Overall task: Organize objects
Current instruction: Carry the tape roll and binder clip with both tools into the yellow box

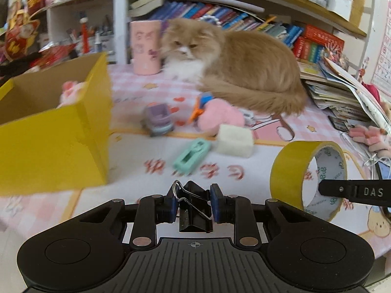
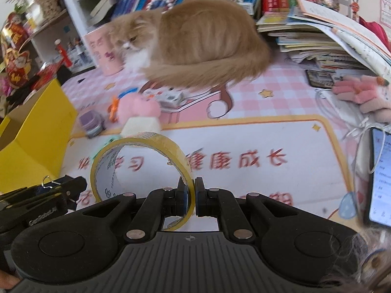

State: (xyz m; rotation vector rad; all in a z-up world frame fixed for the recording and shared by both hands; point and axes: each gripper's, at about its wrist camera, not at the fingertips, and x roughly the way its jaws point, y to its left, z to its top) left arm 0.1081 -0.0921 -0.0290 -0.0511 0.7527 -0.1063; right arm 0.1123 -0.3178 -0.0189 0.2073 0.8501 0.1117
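Observation:
My left gripper [image 1: 193, 204] is shut on a black binder clip [image 1: 194, 207] and holds it above the table mat. My right gripper [image 2: 191, 199] is shut on the rim of a yellow tape roll [image 2: 144, 171], which also shows at the right of the left wrist view [image 1: 290, 168]. An open yellow cardboard box [image 1: 58, 141] stands at the left, with a pink plush [image 1: 72, 91] inside. On the mat lie a purple toy car [image 1: 158, 119], a mint green stapler-like item [image 1: 191, 157], a white sponge block [image 1: 234, 140] and a pink plush toy [image 1: 221, 116].
A fluffy ginger cat [image 1: 239, 66] lies on the table behind the toys, next to a pink cup [image 1: 145, 47]. Stacked books and papers [image 1: 342, 90] fill the right side. A phone [image 2: 381, 178] lies at the right edge. Bookshelves stand behind.

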